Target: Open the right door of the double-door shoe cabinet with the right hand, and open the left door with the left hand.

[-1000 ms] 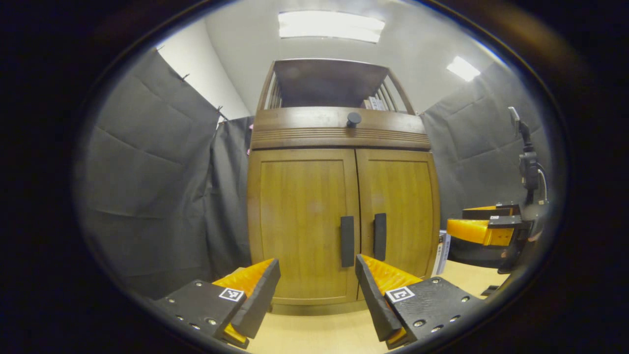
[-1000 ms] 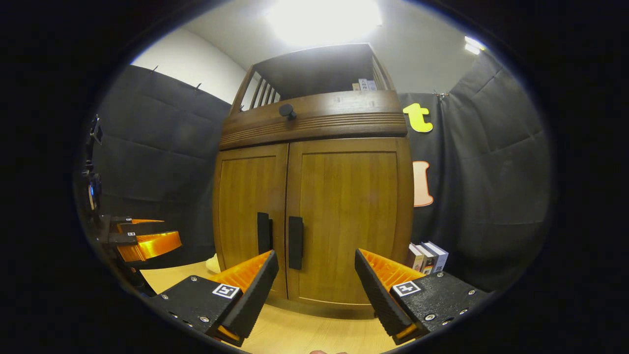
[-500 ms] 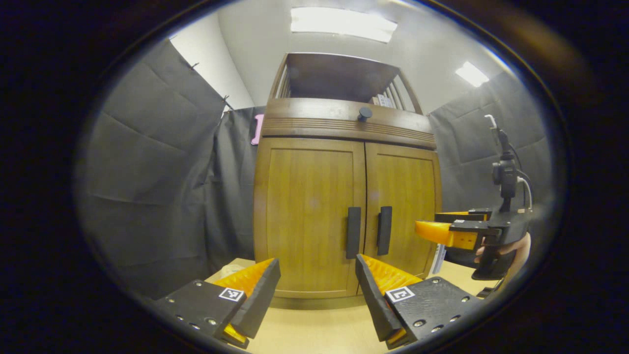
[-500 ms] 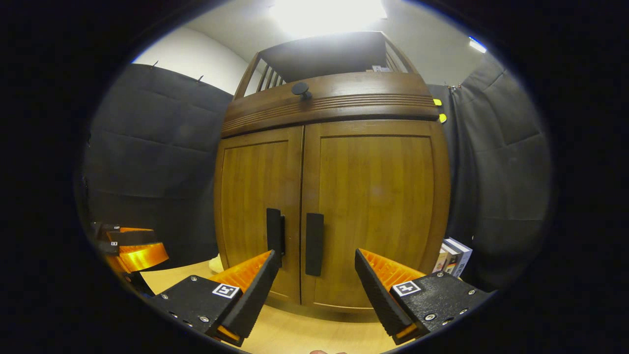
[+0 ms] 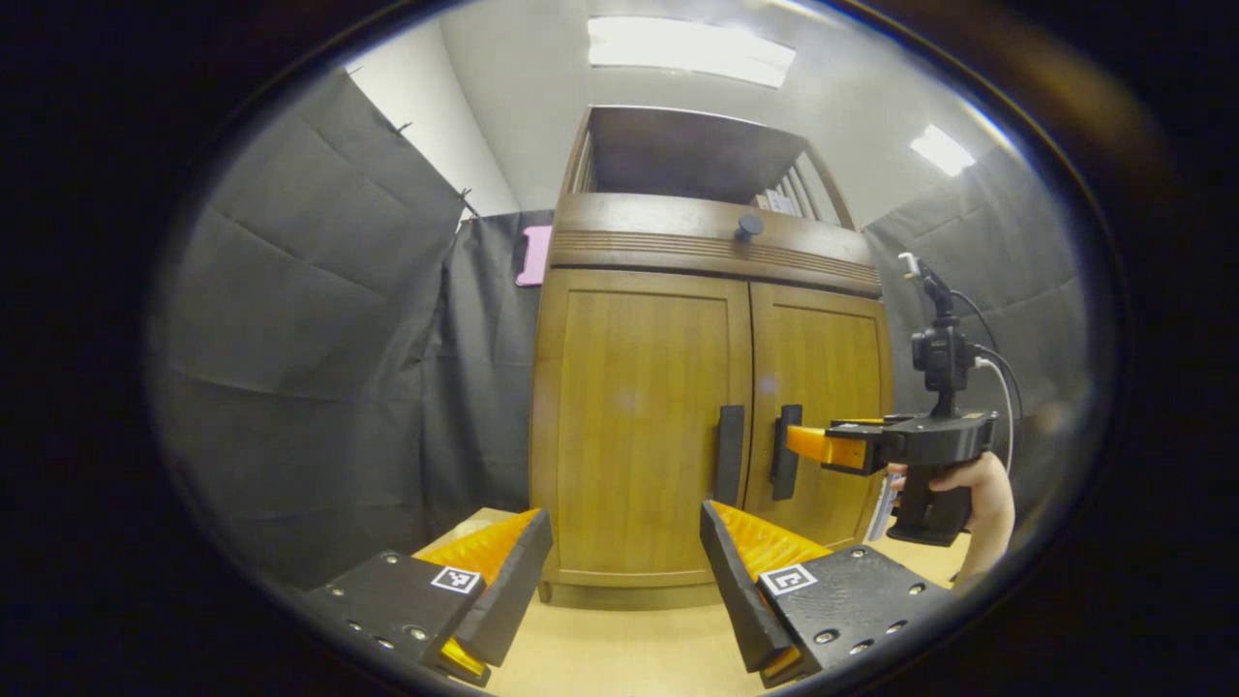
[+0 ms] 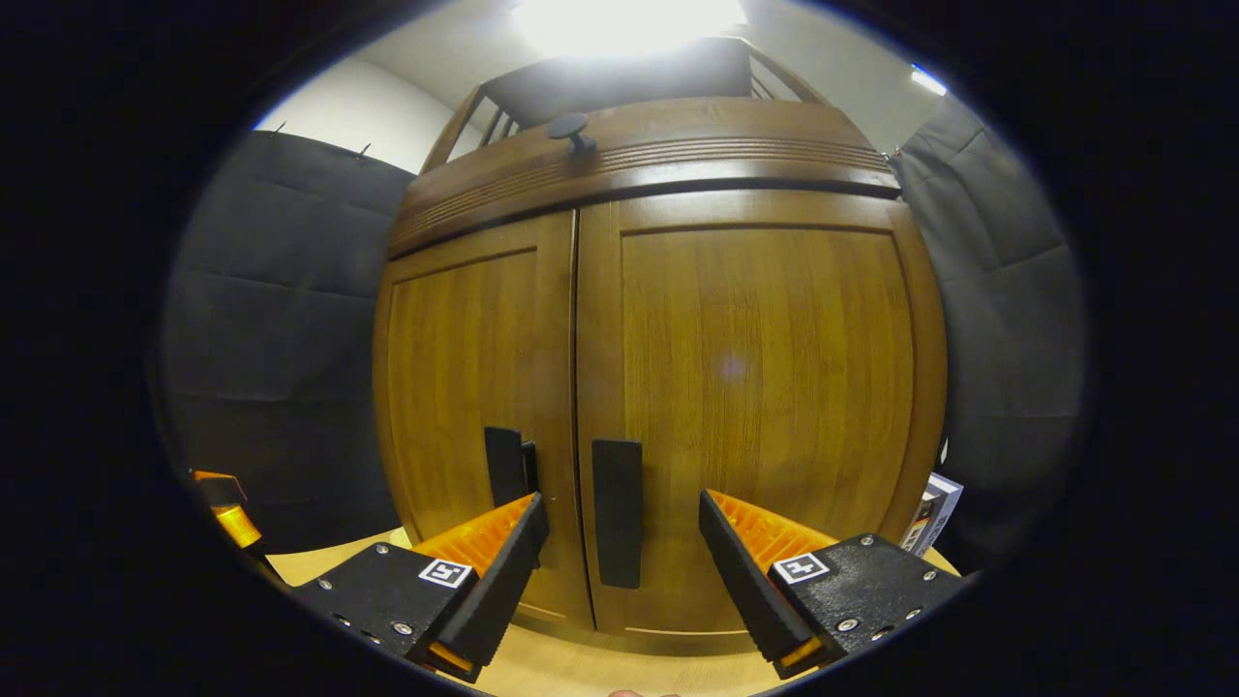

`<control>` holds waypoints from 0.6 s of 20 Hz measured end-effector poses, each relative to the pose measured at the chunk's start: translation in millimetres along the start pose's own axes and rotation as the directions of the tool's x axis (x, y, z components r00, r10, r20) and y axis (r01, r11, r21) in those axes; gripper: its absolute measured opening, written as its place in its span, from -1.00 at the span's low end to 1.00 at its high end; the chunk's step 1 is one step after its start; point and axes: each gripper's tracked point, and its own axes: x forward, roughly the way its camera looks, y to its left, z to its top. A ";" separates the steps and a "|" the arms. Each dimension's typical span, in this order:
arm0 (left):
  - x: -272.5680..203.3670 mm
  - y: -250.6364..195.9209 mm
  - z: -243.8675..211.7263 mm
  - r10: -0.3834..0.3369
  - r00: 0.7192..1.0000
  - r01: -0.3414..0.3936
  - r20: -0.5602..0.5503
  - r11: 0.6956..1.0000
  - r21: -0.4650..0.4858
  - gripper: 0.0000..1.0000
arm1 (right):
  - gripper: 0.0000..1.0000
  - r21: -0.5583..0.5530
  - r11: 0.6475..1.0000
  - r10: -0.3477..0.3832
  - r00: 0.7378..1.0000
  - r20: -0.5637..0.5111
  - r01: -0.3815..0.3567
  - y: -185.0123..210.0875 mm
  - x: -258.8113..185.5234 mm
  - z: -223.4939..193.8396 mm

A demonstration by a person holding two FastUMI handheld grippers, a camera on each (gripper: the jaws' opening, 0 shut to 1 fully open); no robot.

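A wooden shoe cabinet (image 5: 711, 387) (image 6: 668, 387) stands before me with both doors closed. The left door (image 5: 639, 426) (image 6: 474, 387) has a dark vertical handle (image 5: 730, 455) (image 6: 505, 467); the right door (image 5: 823, 416) (image 6: 765, 387) has its own handle (image 5: 785, 451) (image 6: 618, 511). My right gripper (image 6: 621, 557) is open, close to the right door, with that handle showing between its fingers. In the left gripper view the right gripper (image 5: 801, 442), held by a hand (image 5: 978, 484), reaches up to the right handle. My left gripper (image 5: 624, 571) is open, farther back, with nothing between its fingers.
The cabinet stands on a light wooden floor (image 5: 629, 649). A round dark knob (image 5: 747, 227) sits on the drawer band above the doors, under an open shelf (image 5: 687, 155). Books (image 6: 934, 508) stand at the cabinet's right side. Black cloth walls (image 5: 319, 368) surround the booth.
My right gripper has moved forward, close to the right door's handle. My left gripper has shifted left, so the cabinet sits farther right in its view. Both doors remain closed.
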 end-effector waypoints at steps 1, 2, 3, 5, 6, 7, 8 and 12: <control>0.1 -0.3 -1.8 0.000 1.000 0.000 -0.009 1.000 -0.006 0.79 | 0.94 0.006 1.000 -0.010 1.000 -0.002 0.010 -2.2 7.4 -1.0; -0.6 0.4 -4.5 0.001 1.000 -0.001 -0.021 1.000 -0.010 0.77 | 0.94 0.014 1.000 -0.016 1.000 -0.002 0.016 -3.2 14.6 -3.5; -0.6 1.6 -6.0 0.004 0.999 -0.004 -0.033 1.000 -0.012 0.77 | 0.94 0.018 1.000 -0.019 1.000 -0.006 0.019 -5.1 20.8 -5.1; -2.3 1.2 -8.8 0.007 0.999 -0.008 -0.052 1.000 -0.015 0.77 | 0.94 0.017 0.999 -0.029 0.999 -0.022 0.029 -8.4 29.9 -13.0; -3.6 0.6 -10.5 0.006 0.998 -0.007 -0.062 1.000 -0.019 0.80 | 0.93 0.015 0.999 -0.035 0.999 -0.024 0.035 -7.9 31.8 -12.8; -3.8 1.0 -11.2 0.007 0.997 -0.008 -0.071 1.000 -0.025 0.79 | 0.94 0.012 0.999 -0.038 0.999 -0.028 0.039 -7.7 34.3 -14.1; -1.6 2.1 -12.3 0.008 0.997 -0.011 -0.079 0.999 -0.034 0.79 | 0.93 0.008 0.999 -0.041 0.999 -0.036 0.042 -7.7 35.7 -15.0; 0.7 3.0 -16.2 0.011 0.995 -0.019 -0.104 0.997 -0.069 0.79 | 0.56 -0.011 1.000 -0.017 1.000 -0.001 0.017 -7.9 41.2 -6.4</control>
